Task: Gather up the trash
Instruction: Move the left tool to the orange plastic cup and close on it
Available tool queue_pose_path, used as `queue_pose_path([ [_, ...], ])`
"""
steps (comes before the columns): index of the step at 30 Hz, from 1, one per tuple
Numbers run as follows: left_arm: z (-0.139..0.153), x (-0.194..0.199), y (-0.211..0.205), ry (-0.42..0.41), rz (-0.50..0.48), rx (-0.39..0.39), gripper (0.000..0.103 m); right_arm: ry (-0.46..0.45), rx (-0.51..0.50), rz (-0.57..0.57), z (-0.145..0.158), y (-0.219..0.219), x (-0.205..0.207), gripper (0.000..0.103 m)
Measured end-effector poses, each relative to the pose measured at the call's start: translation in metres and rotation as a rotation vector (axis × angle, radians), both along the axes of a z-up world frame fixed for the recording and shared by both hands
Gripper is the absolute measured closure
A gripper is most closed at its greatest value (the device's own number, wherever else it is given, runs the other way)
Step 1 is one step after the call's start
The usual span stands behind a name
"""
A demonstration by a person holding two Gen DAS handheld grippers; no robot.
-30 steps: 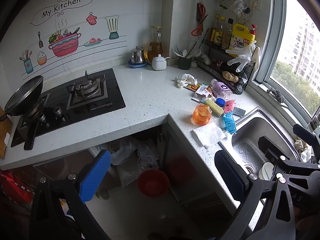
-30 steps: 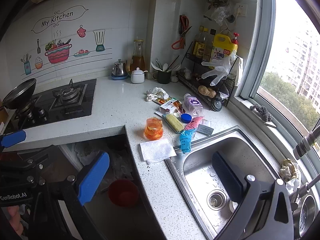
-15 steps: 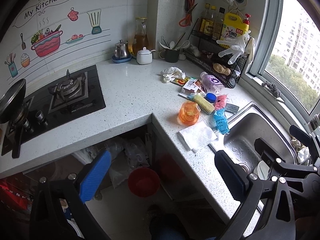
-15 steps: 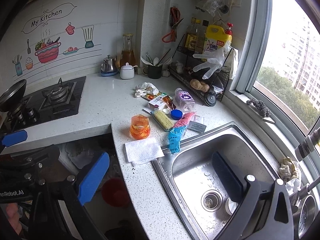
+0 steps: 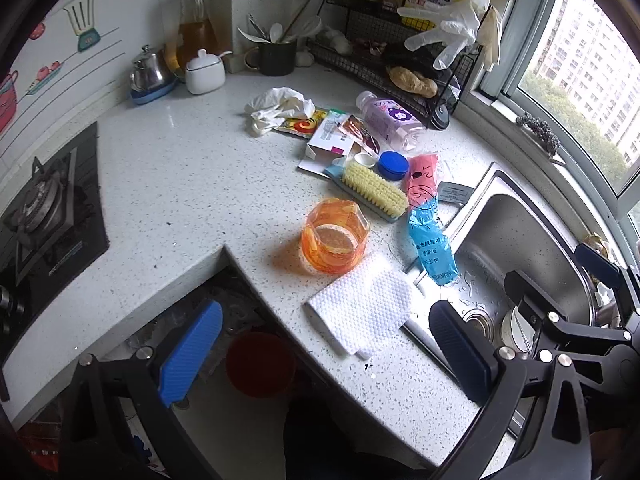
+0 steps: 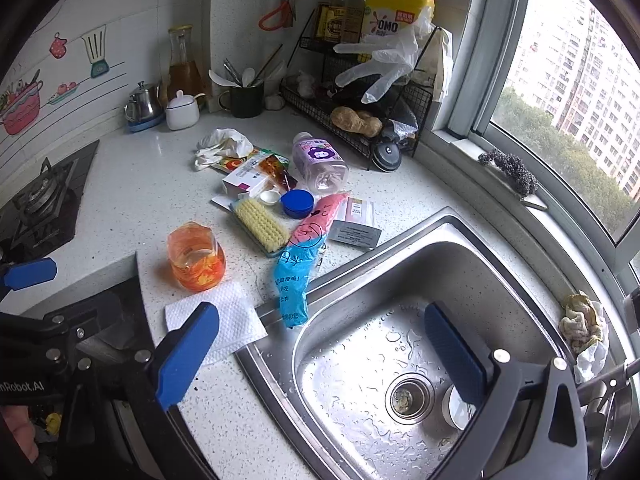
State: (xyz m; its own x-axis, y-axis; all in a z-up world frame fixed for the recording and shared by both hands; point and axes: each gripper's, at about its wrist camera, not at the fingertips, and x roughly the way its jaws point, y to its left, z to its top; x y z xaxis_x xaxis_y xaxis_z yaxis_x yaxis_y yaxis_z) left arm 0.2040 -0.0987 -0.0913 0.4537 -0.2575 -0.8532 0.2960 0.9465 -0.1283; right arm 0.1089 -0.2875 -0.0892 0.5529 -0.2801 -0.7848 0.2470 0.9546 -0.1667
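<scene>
As both cameras had closed in on the corner of the surface (image 5: 180,184) over the last second, the litter now filled the middle of each view instead of sitting small and far. The left gripper (image 5: 324,344) hung released and empty above the near edge, its blue pads wide apart over a white paper towel (image 5: 360,308). The right gripper (image 6: 320,356) was likewise spread and carrying nothing, poised over the sink (image 6: 400,280).

The trash lay in a loose cluster between the hob on the left and the sink on the right: an orange plastic cup (image 5: 334,236) touching the towel's far corner, a pink-and-blue wrapper (image 6: 298,268) drooping over the sink rim, a scrubbing brush (image 6: 262,224), a blue cap (image 6: 297,203), a small carton (image 6: 244,180), a toppled purple bottle (image 6: 320,164) and a crumpled white bag (image 5: 280,108) farthest off.

Nothing was yet collected; the approach likely put the towel or cup within first reach.
</scene>
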Motion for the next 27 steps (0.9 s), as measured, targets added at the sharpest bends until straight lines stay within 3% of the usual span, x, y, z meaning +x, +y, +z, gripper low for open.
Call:
queue_pose_path([
  [10, -0.056, 0.075, -0.037, 0.144, -0.142, 0.049, 0.001, 0.131, 0.016, -0.143, -0.038, -0.027, 0.034, 0.000],
  [14, -0.072, 0.089, -0.044, 0.151, -0.181, 0.094, 0.001, 0.170, 0.035, -0.172, -0.050, -0.031, 0.041, 0.000],
  [17, -0.082, 0.100, -0.044, 0.179, -0.186, 0.085, 0.002, 0.194, 0.038, -0.190, -0.058, -0.031, 0.046, 0.000],
  [20, -0.091, 0.108, -0.045, 0.204, -0.202, 0.086, 0.009, 0.213, 0.047, -0.201, -0.061, -0.033, 0.049, 0.000],
  [24, -0.105, 0.117, -0.045, 0.242, -0.214, 0.097, 0.026, 0.219, 0.038, -0.210, -0.060, -0.033, 0.053, 0.000],
  [27, -0.102, 0.120, -0.042, 0.211, -0.222, 0.090, 0.037, 0.228, 0.036, -0.207, -0.060, -0.032, 0.057, 0.000],
])
